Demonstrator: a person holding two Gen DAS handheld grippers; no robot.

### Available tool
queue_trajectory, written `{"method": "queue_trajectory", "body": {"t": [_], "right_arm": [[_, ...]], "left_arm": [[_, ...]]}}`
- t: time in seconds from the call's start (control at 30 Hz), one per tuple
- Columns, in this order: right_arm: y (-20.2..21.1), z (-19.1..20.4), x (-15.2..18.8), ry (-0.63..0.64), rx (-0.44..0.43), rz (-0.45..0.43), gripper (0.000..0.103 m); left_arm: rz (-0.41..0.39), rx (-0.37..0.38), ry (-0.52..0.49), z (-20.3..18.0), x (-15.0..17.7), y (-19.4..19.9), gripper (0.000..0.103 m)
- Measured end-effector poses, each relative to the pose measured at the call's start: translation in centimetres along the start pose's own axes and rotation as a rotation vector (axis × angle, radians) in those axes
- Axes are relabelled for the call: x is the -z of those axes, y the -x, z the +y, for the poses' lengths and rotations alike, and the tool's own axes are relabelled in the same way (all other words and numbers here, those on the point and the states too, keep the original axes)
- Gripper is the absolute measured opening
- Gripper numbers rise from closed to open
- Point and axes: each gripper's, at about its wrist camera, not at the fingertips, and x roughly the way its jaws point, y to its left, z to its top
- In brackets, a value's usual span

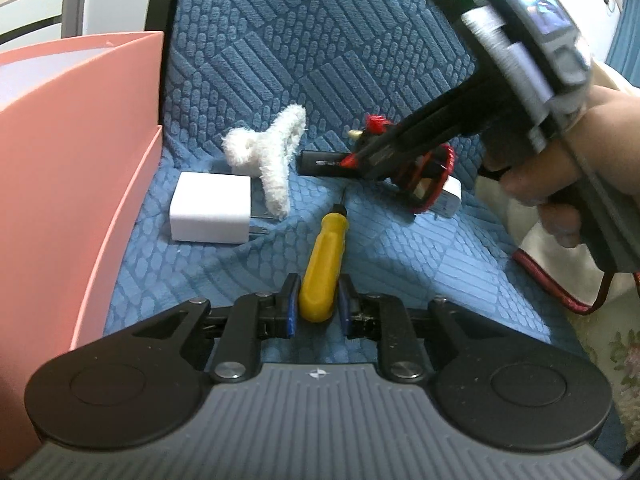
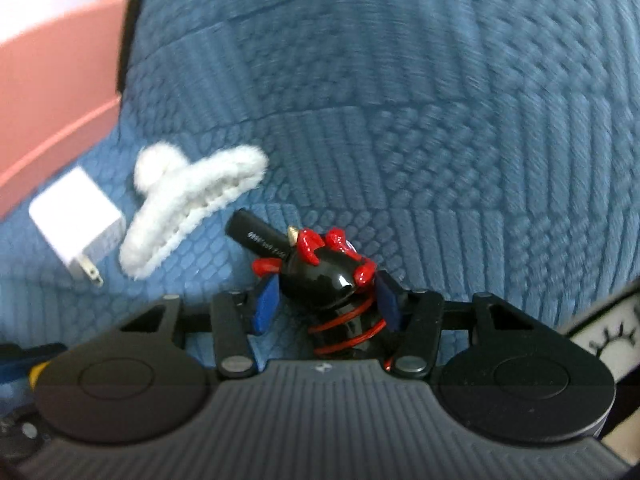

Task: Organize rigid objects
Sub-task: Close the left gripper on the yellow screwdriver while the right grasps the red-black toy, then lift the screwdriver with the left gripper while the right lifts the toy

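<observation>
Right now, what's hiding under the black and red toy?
A black stick pokes out from beneath the toy, lying on the blue quilt. Its far end is covered, so how long it is can't be seen.

Blue quilted cover (image 1: 360,40), geometric stripe-and-pebble pattern. Pink box (image 1: 72,160). White charger cube (image 1: 210,213), fuzzy white hair clip (image 1: 272,156). Yellow-handled screwdriver (image 1: 324,268). Black USB stick (image 2: 256,234), pale lettering. Glossy black figurine (image 2: 328,276) with red trim and red coil. Hand-held gripper pads (image 2: 266,306) blue, bodies black and grey ribbed.
</observation>
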Motion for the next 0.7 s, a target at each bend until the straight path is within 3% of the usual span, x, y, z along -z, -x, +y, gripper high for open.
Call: {"method": "queue_trajectory", "body": {"t": [0.27,0.53,0.7], "right_arm": [[2.8,-5.2,0.8,-0.270,-0.111,-0.023,0.054],[6.0,-5.9,3.6,-0.485,-0.229,0.015,0.054],[6.7,-4.9,5.2,-0.567,-0.254,0.061,0.054]], "left_arm": [[-0.011,0.011,0.013,-0.3,0.0,0.9,0.021],[-0.009,0.026,0.035,-0.5,0.1,2.1,0.020],[-0.007,0.027,0.041,-0.8,0.0,3.0,0.014]]}}
